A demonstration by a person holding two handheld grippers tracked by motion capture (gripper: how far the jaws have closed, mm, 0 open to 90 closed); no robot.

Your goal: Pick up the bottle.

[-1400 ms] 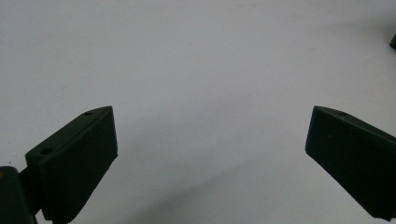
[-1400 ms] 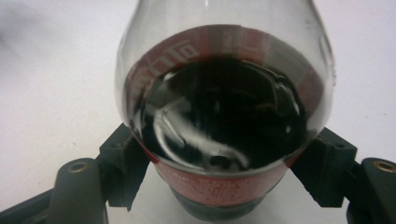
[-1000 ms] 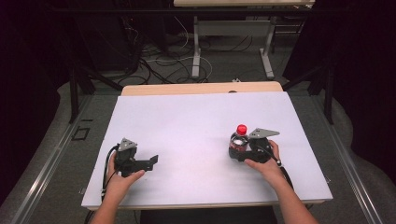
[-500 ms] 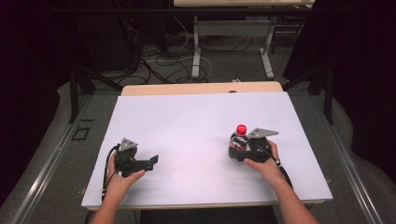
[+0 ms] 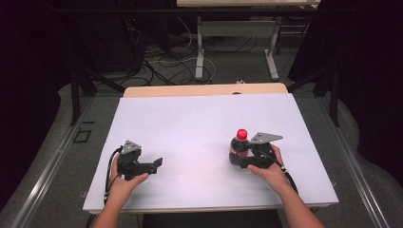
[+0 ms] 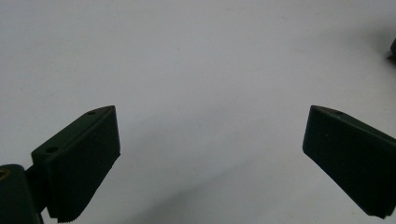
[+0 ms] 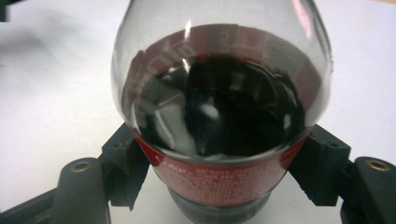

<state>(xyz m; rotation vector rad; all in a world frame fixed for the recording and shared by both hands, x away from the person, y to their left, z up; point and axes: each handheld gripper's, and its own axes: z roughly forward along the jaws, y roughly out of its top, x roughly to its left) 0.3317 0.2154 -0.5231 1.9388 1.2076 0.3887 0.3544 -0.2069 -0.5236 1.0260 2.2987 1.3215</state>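
Note:
A small bottle of dark soda (image 5: 239, 146) with a red cap and red label stands upright on the white table (image 5: 190, 118), right of the middle. My right gripper (image 5: 237, 156) comes at it from the right and is shut on its lower body. In the right gripper view the bottle (image 7: 219, 107) rises between the two pads (image 7: 122, 173), which press on the label at both sides. My left gripper (image 5: 155, 164) rests on the table at the near left, pointing right. Its jaws stand wide open (image 6: 210, 158) over bare white surface.
The table's near edge runs just below both hands. A wooden strip (image 5: 204, 90) borders the far edge. Behind it, on the floor, are cables and metal table legs (image 5: 199, 47). Dark curtains close both sides.
The right gripper and the bottle have edged slightly to the left and nearer. The left hand has kept still.

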